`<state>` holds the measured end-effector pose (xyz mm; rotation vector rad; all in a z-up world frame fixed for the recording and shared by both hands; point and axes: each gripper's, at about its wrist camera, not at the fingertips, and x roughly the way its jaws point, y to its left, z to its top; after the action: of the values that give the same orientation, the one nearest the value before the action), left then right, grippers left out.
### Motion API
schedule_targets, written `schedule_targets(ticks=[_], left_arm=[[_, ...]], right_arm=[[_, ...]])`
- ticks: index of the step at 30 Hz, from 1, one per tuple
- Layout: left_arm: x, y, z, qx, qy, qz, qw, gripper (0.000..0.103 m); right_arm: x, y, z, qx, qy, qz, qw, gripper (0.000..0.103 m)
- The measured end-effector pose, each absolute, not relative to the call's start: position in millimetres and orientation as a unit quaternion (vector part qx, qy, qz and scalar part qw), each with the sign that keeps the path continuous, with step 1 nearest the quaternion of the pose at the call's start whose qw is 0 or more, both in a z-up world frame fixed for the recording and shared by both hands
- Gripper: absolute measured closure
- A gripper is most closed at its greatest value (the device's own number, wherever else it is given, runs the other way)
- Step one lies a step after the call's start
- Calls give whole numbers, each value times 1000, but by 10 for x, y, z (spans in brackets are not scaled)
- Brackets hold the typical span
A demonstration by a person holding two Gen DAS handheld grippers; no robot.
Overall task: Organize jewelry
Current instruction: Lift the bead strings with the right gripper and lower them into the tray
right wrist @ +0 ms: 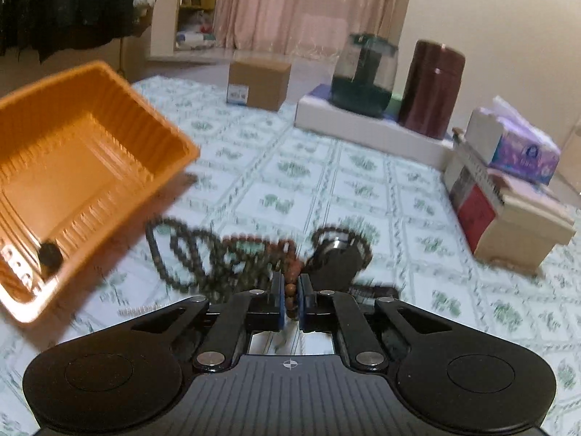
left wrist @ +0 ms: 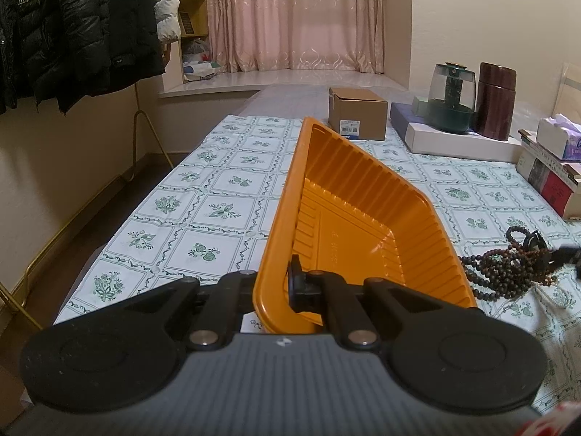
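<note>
While the left gripper stays out of it, clamped on the near rim of the tilted orange tray, the right gripper pinches a bead strand from the tangled pile right of it, which could snag and drag everything.

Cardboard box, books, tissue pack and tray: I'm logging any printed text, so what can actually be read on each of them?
No text reads clearly.
Cardboard box: white label with barcode-like print, too small.
Orange tray: embossed marks on the floor, illegible.
Tissue pack: round logo, blurred.
Stacked books: spine print, too small.
Black jacket: small tag near the hem, unreadable.
</note>
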<state>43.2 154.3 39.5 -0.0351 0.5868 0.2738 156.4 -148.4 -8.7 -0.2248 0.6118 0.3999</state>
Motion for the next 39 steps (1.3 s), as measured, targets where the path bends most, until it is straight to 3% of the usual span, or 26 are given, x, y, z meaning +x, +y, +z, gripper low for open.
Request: schedule_targets(ticks=[26, 32, 39], left_arm=[[413, 1551, 413, -23, 290, 133, 947, 98], [400, 1549, 427, -24, 289, 131, 948, 97], [406, 1579, 421, -30, 290, 130, 948, 97]], right_arm=[[1567, -1175, 1975, -58, 129, 319, 937, 97], [1523, -677, 2008, -72, 128, 377, 914, 97], [1620, -255, 1556, -59, 206, 422, 881, 97]])
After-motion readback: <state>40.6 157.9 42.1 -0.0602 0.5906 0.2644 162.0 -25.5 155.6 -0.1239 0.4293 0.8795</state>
